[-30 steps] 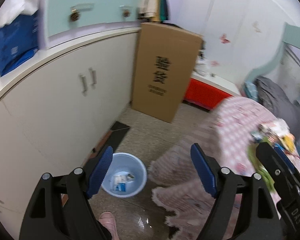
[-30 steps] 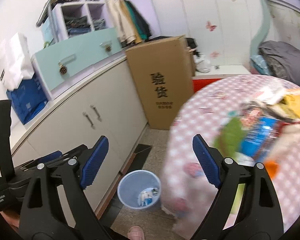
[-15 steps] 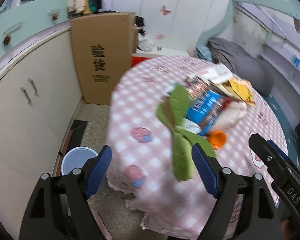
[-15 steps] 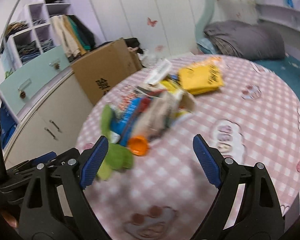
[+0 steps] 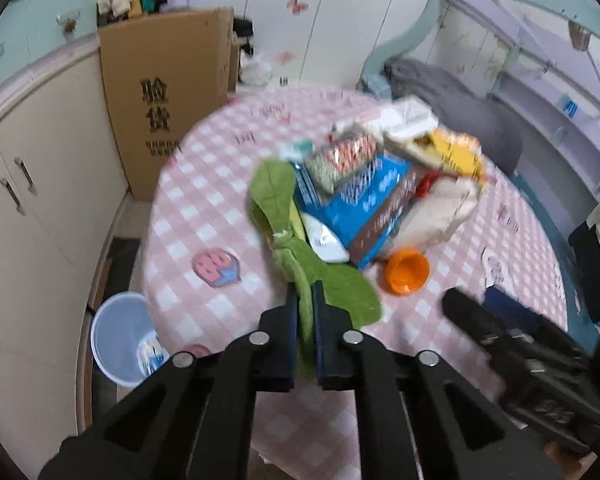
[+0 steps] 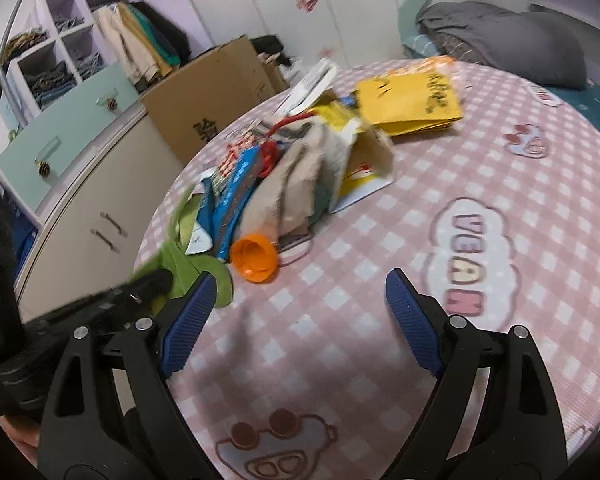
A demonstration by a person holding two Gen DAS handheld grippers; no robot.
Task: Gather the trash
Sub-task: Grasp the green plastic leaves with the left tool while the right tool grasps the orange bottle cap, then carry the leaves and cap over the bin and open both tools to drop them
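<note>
A heap of trash (image 5: pixel 380 184) lies on a round table with a pink checked cloth (image 5: pixel 204 216): blue and red wrappers, crumpled beige paper, a yellow bag (image 6: pixel 410 98) and an orange cap (image 5: pixel 406 270). At the heap's near left edge lies a green leaf-like scrap (image 5: pixel 276 200). My left gripper (image 5: pixel 306 292) is shut on the scrap's near end. My right gripper (image 6: pixel 296 292) hangs open over bare cloth, just right of the orange cap (image 6: pixel 254 258), with nothing between its fingers. The left gripper's black tip (image 6: pixel 152 280) shows beside the green scrap (image 6: pixel 196 268).
A pale blue bin (image 5: pixel 120 340) with some trash in it stands on the floor left of the table. A tall cardboard box (image 5: pixel 164 112) and cream cabinets (image 5: pixel 40 184) line the left wall. A bed with a grey blanket (image 6: pixel 500 36) lies behind the table.
Both views swung from the bin and floor up onto the table. The left jaws, wide apart earlier, have closed on the green scrap. The right jaws stayed wide.
</note>
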